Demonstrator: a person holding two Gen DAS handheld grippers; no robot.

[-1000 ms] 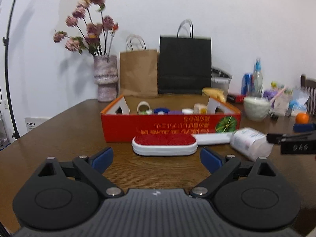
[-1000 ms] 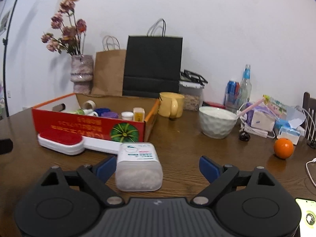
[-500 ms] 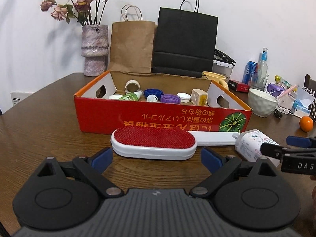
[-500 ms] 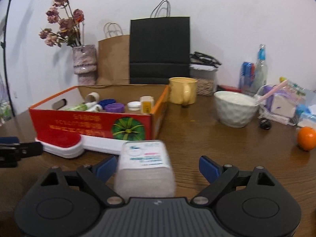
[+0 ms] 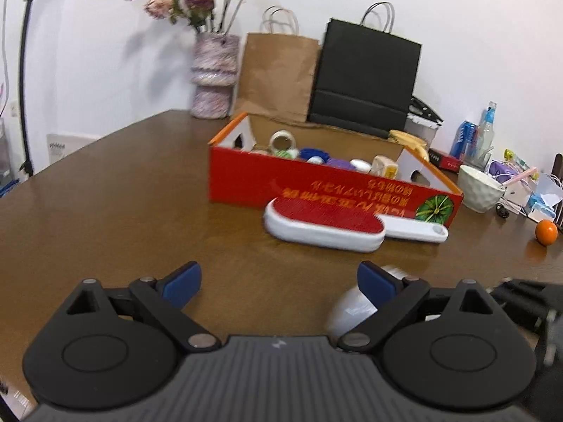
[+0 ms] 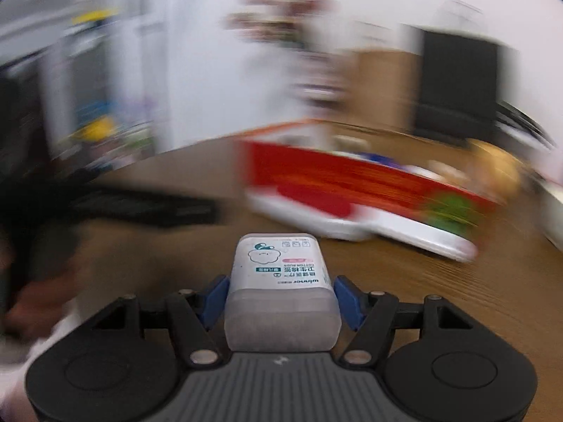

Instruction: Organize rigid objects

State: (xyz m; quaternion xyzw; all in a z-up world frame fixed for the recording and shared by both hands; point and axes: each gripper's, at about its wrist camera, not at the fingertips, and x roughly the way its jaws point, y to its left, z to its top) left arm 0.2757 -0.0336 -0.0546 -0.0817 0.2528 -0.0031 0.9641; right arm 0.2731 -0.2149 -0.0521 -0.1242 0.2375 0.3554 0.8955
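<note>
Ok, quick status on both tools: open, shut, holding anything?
Left tool: open, holding nothing.
Right tool: shut on the cotton swab box, both pads against its sides.

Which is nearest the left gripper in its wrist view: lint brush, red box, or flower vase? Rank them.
From the left gripper:
1. Lint brush, ahead on the table, slightly right.
2. Red box, directly behind the brush.
3. Flower vase, far back left, by the wall.

White cotton-swab box [image 6: 281, 295] upright, lint brush [image 5: 323, 225] beside red box [image 5: 330, 190]

White wall [image 5: 457, 17] behind brown wooden table [image 5: 123, 193]
</note>
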